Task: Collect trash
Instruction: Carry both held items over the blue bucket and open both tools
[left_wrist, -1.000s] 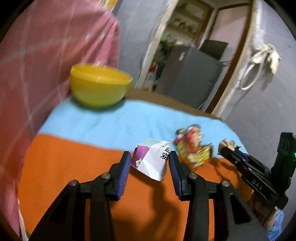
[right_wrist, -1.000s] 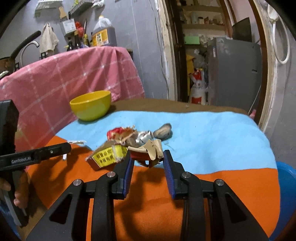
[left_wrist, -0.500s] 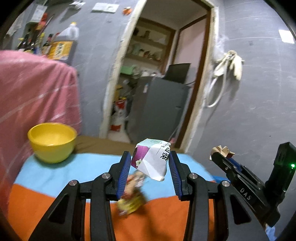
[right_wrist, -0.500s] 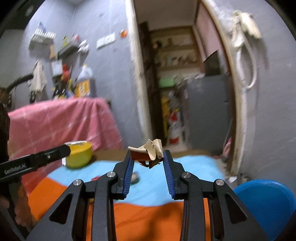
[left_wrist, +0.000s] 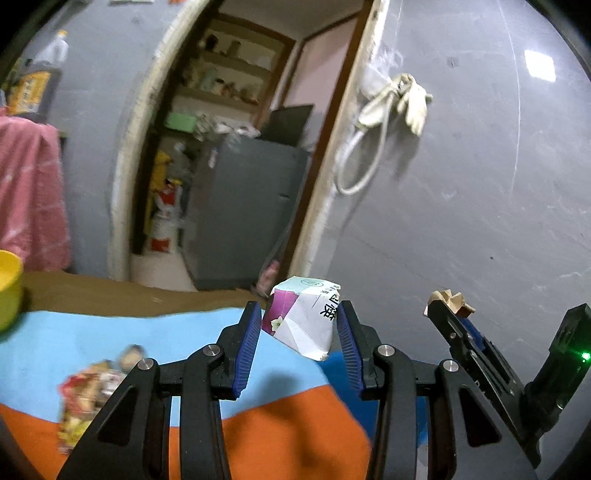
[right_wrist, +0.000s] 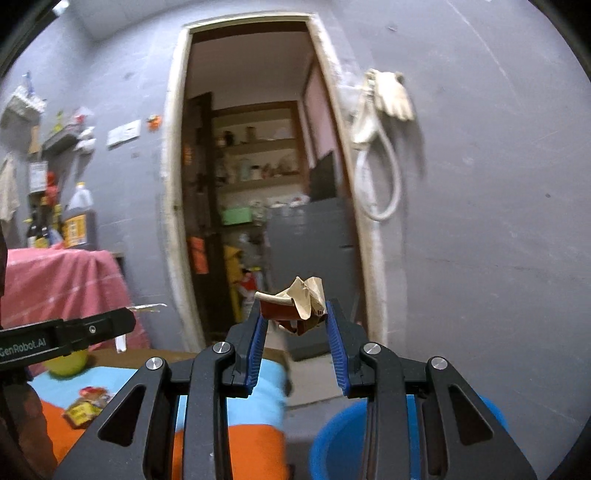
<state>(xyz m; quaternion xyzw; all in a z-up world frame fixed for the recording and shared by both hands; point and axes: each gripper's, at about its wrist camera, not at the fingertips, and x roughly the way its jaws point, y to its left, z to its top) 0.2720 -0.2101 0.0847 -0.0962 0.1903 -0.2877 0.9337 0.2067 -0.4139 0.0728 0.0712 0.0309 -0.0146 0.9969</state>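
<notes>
My left gripper (left_wrist: 297, 328) is shut on a crumpled white and purple carton (left_wrist: 303, 317) and holds it in the air past the table's right end. My right gripper (right_wrist: 293, 314) is shut on a crumpled brown and tan wrapper (right_wrist: 295, 306), raised above a blue bin (right_wrist: 340, 443). The right gripper also shows in the left wrist view (left_wrist: 448, 308) with the wrapper at its tip. More wrappers (left_wrist: 88, 391) lie on the orange and blue table cloth (left_wrist: 110, 339); they show in the right wrist view too (right_wrist: 86, 406).
A yellow bowl (left_wrist: 9, 288) stands at the table's far left. A pink cloth (right_wrist: 55, 284) hangs behind the table. An open doorway (right_wrist: 258, 203) leads to a grey cabinet and shelves. A grey wall with a hanging glove (right_wrist: 388, 96) is at the right.
Both grippers have lifted their trash off the table and swung to the right, toward the blue bin. The table wrappers have slid to the lower left of both views.
</notes>
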